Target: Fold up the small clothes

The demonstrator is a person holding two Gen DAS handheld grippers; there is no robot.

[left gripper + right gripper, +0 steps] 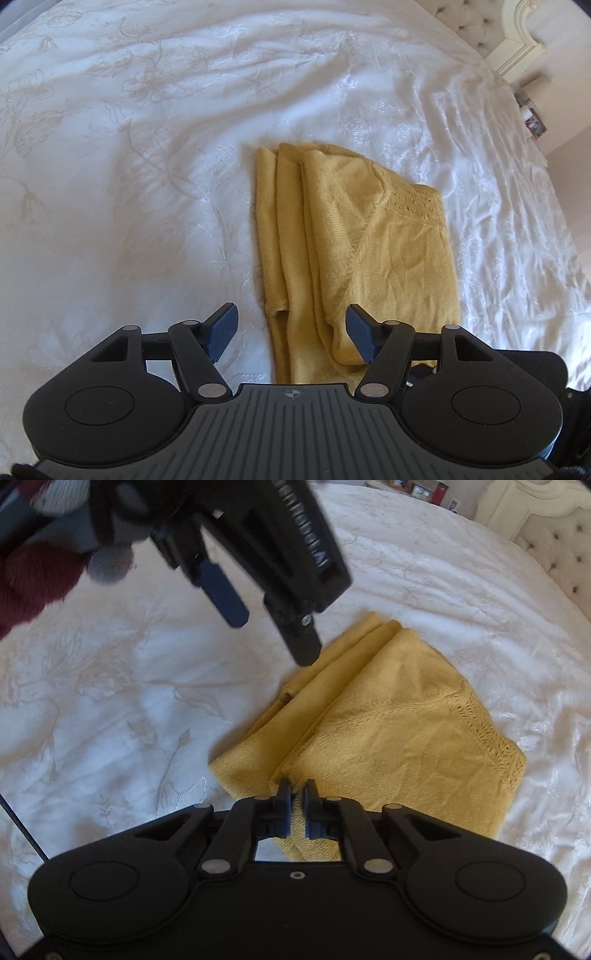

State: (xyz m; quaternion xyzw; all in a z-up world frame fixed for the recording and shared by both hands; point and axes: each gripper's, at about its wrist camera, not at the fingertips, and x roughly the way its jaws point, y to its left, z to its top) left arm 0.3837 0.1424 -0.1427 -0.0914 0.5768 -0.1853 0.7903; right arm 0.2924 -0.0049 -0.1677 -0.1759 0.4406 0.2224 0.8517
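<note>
A mustard-yellow knitted garment (354, 240) lies folded into a long, narrow stack on a white bedspread with a pale embroidered floral pattern (129, 166). Several layered edges run lengthwise along one side of the stack; an openwork lace band crosses the top panel near the opposite corner.

Left gripper (291, 332): black frame, blue ribbed pads. Jaws stand apart at a moderate width, nothing between the pads. It hangs over the near end of the garment, tilted steeply down; in the left wrist view one pad is over the bedspread, the other over the cloth. Contact with the fabric cannot be told from that view. In the right wrist view the same gripper (273, 627) shows from the side, blurred, above the far end of the folded stack and clear of it.

Right gripper (297, 805): jaws drawn almost together, only a thin slit between the blue pads. It sits at the near corner of the garment, where the layered edges meet. Whether a fold of cloth is pinched in the slit cannot be told; the tips cover that spot.

Background: a cream tufted headboard (554, 546) at the far edge of the bed; a dark red fuzzy fabric (33, 579) at the upper left of the right wrist view, blurred.
</note>
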